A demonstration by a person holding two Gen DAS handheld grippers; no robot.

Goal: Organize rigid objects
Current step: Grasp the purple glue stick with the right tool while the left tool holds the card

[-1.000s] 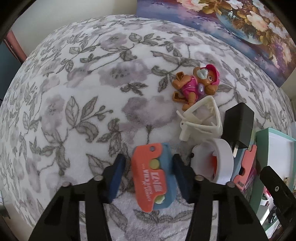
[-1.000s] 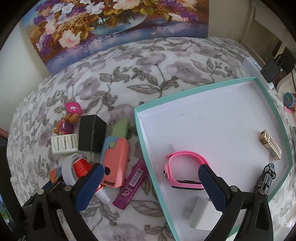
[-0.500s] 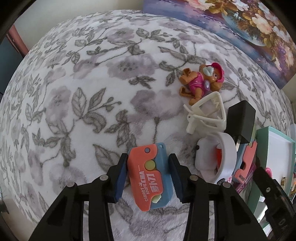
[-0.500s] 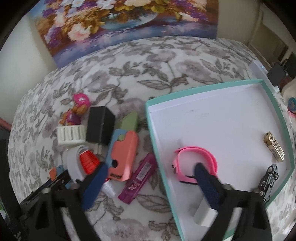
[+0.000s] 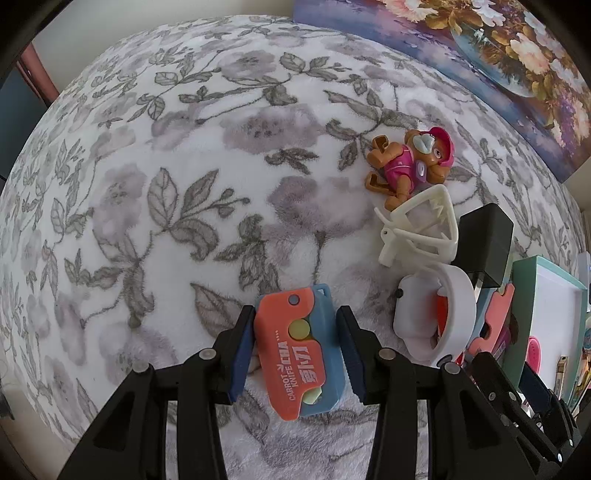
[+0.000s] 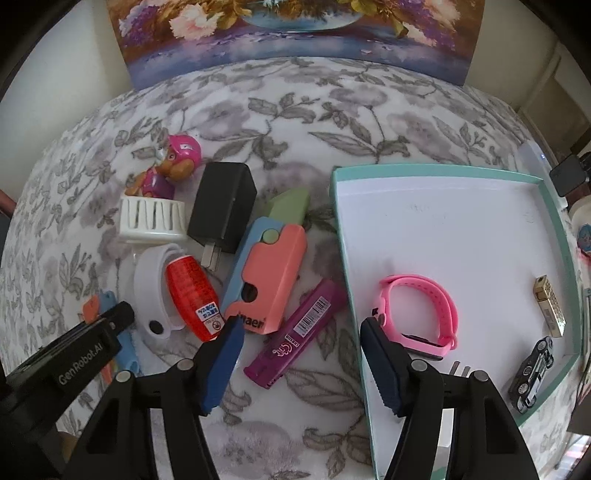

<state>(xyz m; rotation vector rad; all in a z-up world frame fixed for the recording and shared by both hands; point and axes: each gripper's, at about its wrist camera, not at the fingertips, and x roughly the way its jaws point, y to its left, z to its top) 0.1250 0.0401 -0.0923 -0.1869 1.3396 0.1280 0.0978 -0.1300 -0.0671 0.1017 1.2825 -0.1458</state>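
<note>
My left gripper point(image 5: 295, 350) is shut on an orange and blue carrot knife toy point(image 5: 299, 350), with both blue pads against its sides, just over the floral blanket. My right gripper point(image 6: 301, 358) is open and empty above a purple lead case point(image 6: 295, 332), beside the teal-rimmed white tray point(image 6: 443, 173). The tray holds a pink watch band point(image 6: 421, 310), a gold lighter point(image 6: 550, 310) and a toy car point(image 6: 532, 373). A second carrot knife toy point(image 6: 269, 277) lies left of the tray.
On the blanket lie a pup figure point(image 6: 166, 170), a white claw clip point(image 6: 151, 218), a black charger point(image 6: 221, 206), a white band point(image 6: 151, 288) and a red capsule point(image 6: 192, 295). A flower painting point(image 6: 295, 29) stands at the back.
My left gripper has closed onto the carrot knife toy. My right gripper has narrowed and shifted left from over the tray toward the purple case.
</note>
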